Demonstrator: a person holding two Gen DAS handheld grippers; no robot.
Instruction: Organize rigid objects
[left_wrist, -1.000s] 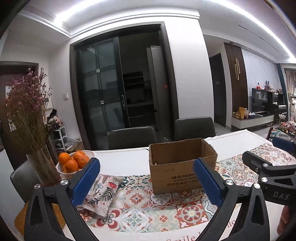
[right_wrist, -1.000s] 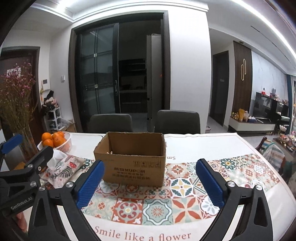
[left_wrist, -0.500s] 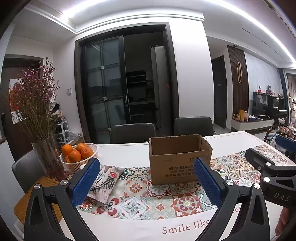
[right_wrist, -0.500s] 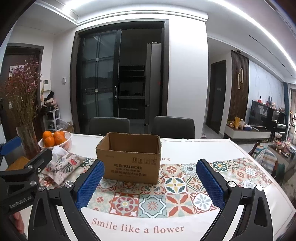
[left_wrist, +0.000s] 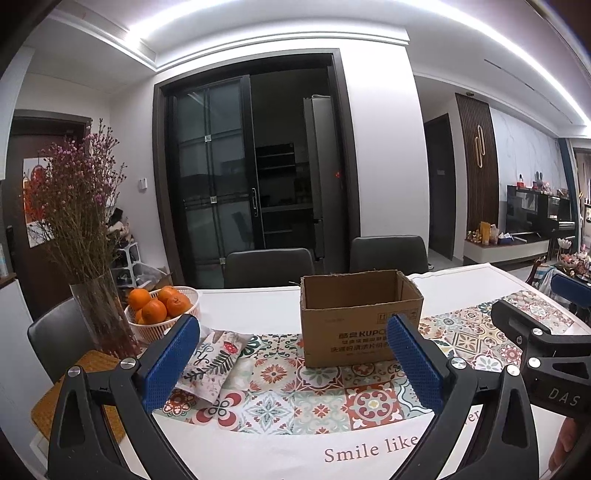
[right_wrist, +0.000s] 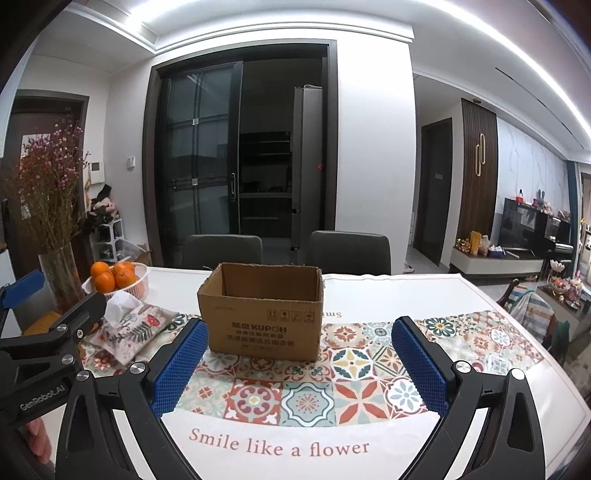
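Two views, both jaws: spread wide and holding nothing.
Left wrist view, left gripper: held above the near edge of the counter, jaws wide apart.
Left wrist view, cardboard box: upright near the counter's middle on the patterned runner, mouth up, printed face toward the camera, long axis across the view.
Left wrist view, surroundings: basket of oranges, vase of dried flowers and tissue pouch to the left, well apart from the box.
Right wrist view, right gripper: jaws equally wide, the cardboard box centred beyond them, untouched.
Right wrist view, box interior: open, flaps not showing; contents cannot be told.
Step in hand (judgement): the start; nothing is grasped and no loose rigid object is in view.
Next move (judgement): find an object, then carry it over the box's open mouth.
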